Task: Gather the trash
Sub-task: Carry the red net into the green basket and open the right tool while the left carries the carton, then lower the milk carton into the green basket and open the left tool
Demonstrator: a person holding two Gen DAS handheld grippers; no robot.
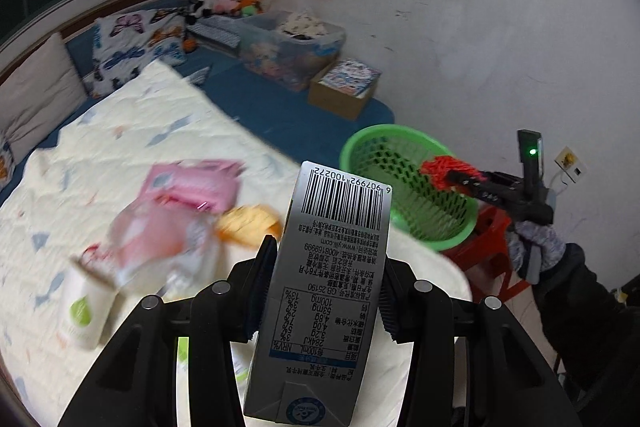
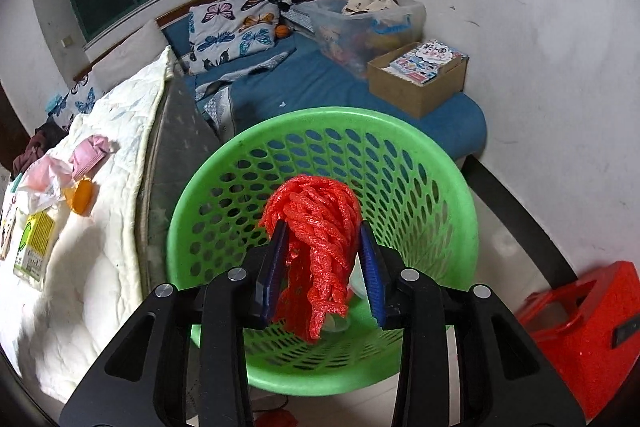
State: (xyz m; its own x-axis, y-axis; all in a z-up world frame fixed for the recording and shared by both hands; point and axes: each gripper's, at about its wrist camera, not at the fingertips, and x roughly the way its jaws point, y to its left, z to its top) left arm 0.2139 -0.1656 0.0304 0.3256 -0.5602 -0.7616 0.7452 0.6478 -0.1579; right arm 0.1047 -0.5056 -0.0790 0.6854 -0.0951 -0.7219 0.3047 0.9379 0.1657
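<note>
In the left wrist view, our left claw (image 1: 326,281) squeezes a grey milk carton (image 1: 326,291) between its two pads. The carton is tall and thin, with a black barcode near the top and small print we see upside down. Its bottom end is cut off by the edge of the picture. Behind it, on the cream quilt (image 1: 120,139) of the bed, lie a pink wrapper (image 1: 192,183), a yellow wrapper (image 1: 250,225) and a white cup (image 1: 86,311), all blurry. Off to the right, our right claw (image 1: 448,175) holds a red net (image 1: 440,169) at the rim of the green basket (image 1: 404,183).

In the right wrist view, the red net (image 2: 320,247) looks like a bunch of thick foam strings. It hangs between the blue pads of the right claw (image 2: 322,267), right above the green basket (image 2: 420,187). The pads stand a little apart around it; we cannot tell if both press on it. The net hides most of the basket's bottom. Something pale lies there, too hidden to name.
</note>
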